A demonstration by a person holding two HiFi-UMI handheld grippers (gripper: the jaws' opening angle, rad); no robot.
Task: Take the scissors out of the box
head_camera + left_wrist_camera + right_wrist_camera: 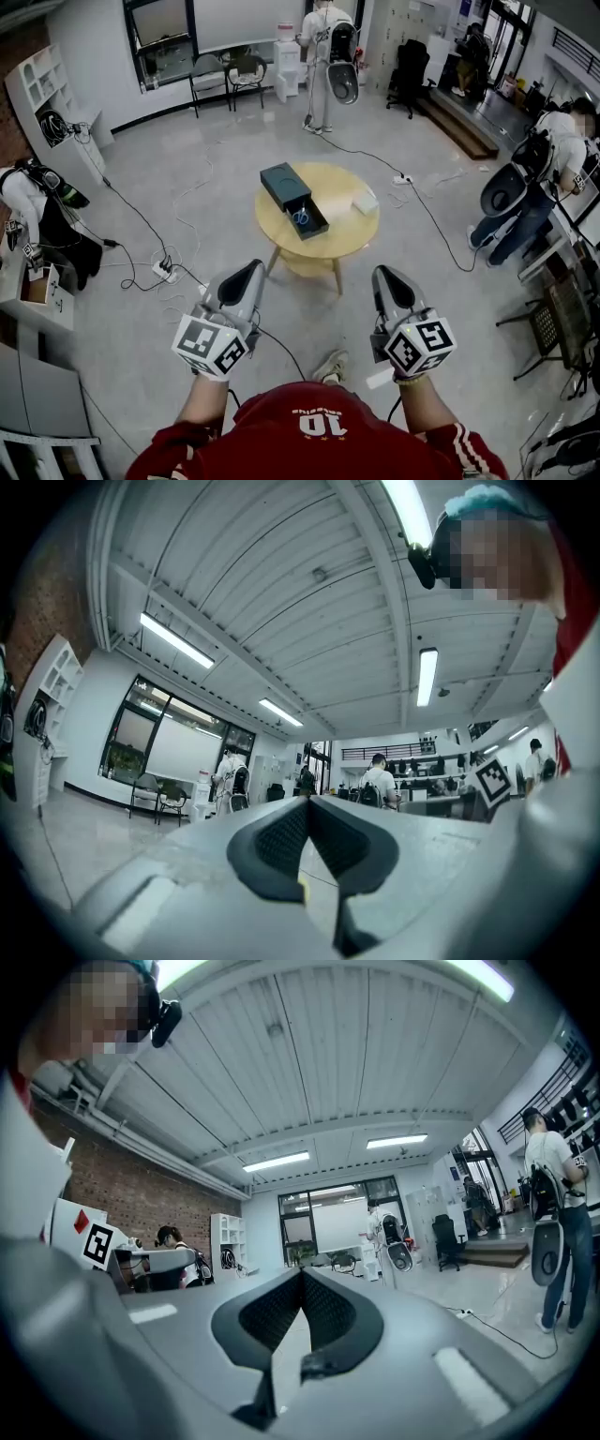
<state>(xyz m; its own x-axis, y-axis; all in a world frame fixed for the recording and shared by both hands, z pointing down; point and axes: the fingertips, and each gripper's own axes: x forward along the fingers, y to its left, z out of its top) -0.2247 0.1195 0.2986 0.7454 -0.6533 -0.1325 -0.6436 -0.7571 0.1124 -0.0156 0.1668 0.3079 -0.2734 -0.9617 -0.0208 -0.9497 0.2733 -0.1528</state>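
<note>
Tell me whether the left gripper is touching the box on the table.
Apart. The head view shows the left gripper well short of the box, floor between them.

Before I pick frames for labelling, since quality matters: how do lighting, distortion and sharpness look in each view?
Head view: even, soft light and sharp; the scissors in the box are small but readable, and the picture's edges bow. Left gripper view: strong fisheye, dark corners, bright ceiling lamps, shut fingers slightly soft. Right gripper view: same fisheye and vignette, its shut fingers soft, the room behind clear.

Bare floor (314, 317) before round table (352, 232); cables (141, 221) trail left; box (281, 183) open above.
</note>
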